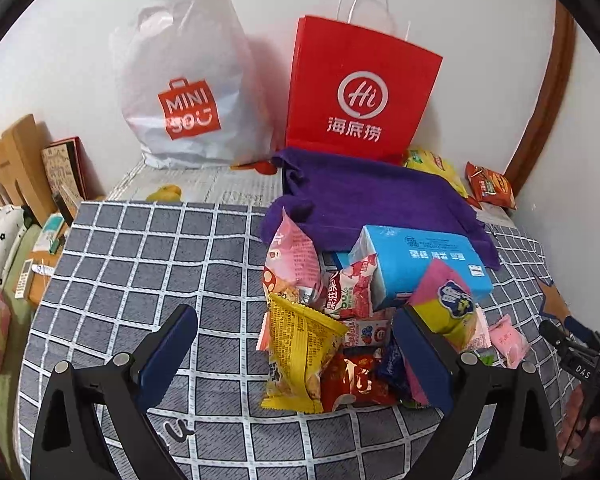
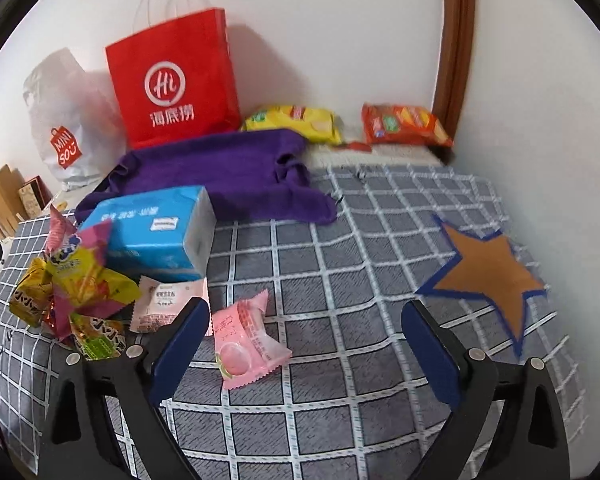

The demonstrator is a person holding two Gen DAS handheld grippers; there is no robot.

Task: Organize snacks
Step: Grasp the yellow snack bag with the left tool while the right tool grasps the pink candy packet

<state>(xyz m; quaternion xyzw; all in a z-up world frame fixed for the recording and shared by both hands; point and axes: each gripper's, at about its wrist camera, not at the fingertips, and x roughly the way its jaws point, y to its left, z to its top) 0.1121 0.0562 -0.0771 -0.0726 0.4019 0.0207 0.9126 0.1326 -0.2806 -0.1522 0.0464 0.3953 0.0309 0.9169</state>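
Both tongs wide, empty. Left tongs (image 1: 296,354) over snack pile (image 1: 340,320), yellow packet (image 1: 296,356) between the jaws. Right tongs (image 2: 306,340) frame pink packet (image 2: 246,346); blue tissue pack (image 2: 152,232) at 11 o'clock.

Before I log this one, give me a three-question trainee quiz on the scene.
1. True or false: the red paper bag lies flat on the checked cover.
2. Which single snack lies between the right gripper fingers' line of sight? A) pink peach-print packet B) orange cracker pack C) yellow chip bag
3. What lies under the far end of the blue tissue box?

Key: 1 false, it stands upright against the wall. 2 A. 3 the purple towel.
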